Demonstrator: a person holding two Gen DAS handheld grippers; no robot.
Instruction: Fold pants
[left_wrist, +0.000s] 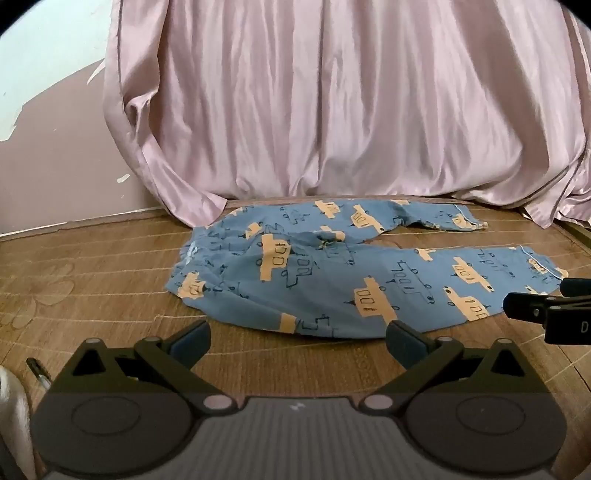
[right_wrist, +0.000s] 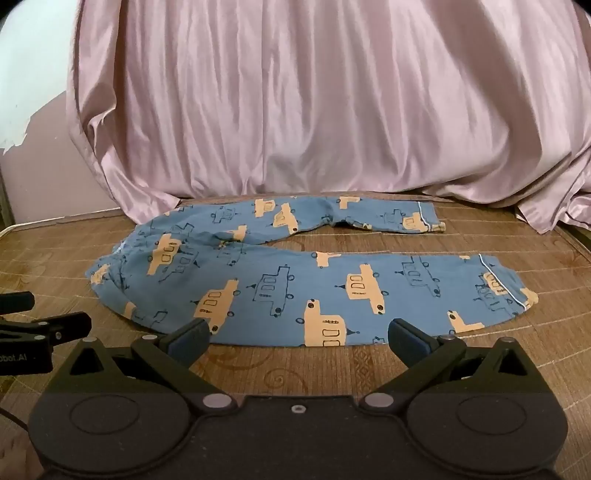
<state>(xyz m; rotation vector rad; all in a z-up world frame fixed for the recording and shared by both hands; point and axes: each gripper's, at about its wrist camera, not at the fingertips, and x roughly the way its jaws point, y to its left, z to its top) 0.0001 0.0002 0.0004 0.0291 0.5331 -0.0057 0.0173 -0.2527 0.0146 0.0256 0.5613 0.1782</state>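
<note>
Blue pants (left_wrist: 325, 280) printed with yellow vehicles lie spread flat on a brown woven mat (left_wrist: 92, 266). The waist is at the left and both legs run to the right, split apart. My left gripper (left_wrist: 297, 341) hovers open just in front of the near leg's edge, with nothing between its fingers. The right wrist view has the same pants (right_wrist: 295, 295) with the cuffs at the right. My right gripper (right_wrist: 297, 338) is open too, close to the near leg's front edge and holding nothing. Each gripper shows at the side of the other's view.
A pink satin curtain (left_wrist: 332, 103) hangs down to the mat right behind the pants. A pinkish wall (left_wrist: 48, 155) with peeling paint stands at the left. Bare mat (right_wrist: 295, 373) lies between the grippers and the pants. A small dark object (left_wrist: 37, 371) lies at the near left.
</note>
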